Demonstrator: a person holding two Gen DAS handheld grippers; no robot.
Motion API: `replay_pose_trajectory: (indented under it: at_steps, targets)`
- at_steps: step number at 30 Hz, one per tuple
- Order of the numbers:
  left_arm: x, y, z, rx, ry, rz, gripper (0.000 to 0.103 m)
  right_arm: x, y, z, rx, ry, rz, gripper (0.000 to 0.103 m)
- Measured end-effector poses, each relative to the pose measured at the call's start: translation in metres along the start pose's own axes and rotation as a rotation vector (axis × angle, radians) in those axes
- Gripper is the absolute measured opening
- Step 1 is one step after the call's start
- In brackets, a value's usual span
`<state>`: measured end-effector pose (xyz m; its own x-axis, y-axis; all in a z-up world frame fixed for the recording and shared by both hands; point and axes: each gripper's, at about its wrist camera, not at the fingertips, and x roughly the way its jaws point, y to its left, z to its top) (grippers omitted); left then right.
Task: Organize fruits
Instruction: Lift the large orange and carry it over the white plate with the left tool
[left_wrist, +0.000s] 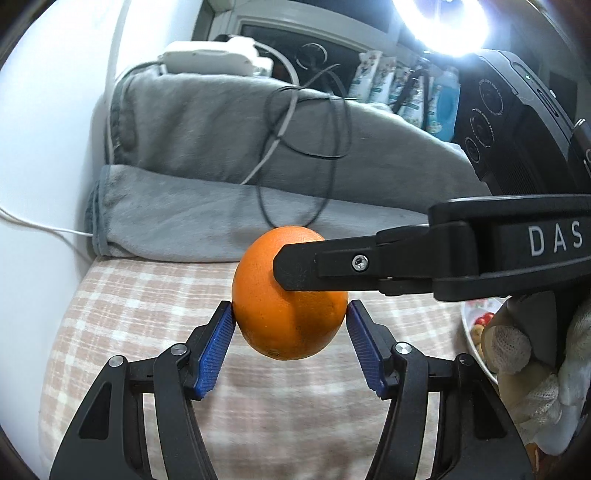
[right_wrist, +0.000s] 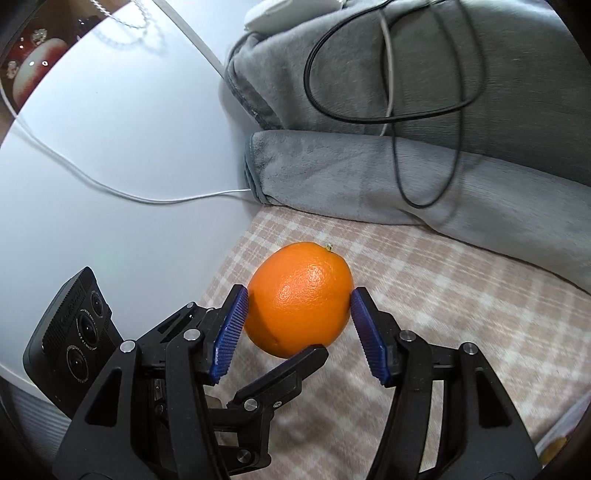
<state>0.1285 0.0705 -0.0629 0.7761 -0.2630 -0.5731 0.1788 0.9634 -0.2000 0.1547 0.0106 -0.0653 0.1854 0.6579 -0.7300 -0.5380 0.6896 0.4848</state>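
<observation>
Fingers (left_wrist: 221, 347) of the left gripper (left_wrist: 291, 314) and the right gripper (right_wrist: 300, 306) both clamp one orange (left_wrist: 284, 317), pads pressing its sides. It hangs in the air above a checked cloth (right_wrist: 424, 295), with a grey blanket (right_wrist: 406, 166) and black cable (right_wrist: 369, 118) behind

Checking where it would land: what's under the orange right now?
The orange hangs clear above the checked cloth, gripped by both grippers. Its underside is partly hidden by a gripper finger.
</observation>
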Motion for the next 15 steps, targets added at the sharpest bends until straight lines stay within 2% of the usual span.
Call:
replay_pose_trajectory:
  at_steps: [7,15]
  targets:
    - [-0.011,-0.031,-0.002,0.029,-0.012,-0.034,0.062,-0.037,-0.013,-0.020,0.012,-0.037,-0.024,0.061]
    - [-0.012,-0.077,-0.011,0.073,-0.010,-0.098,0.062,-0.086,-0.048,-0.047,0.052,-0.074,-0.060,0.061]
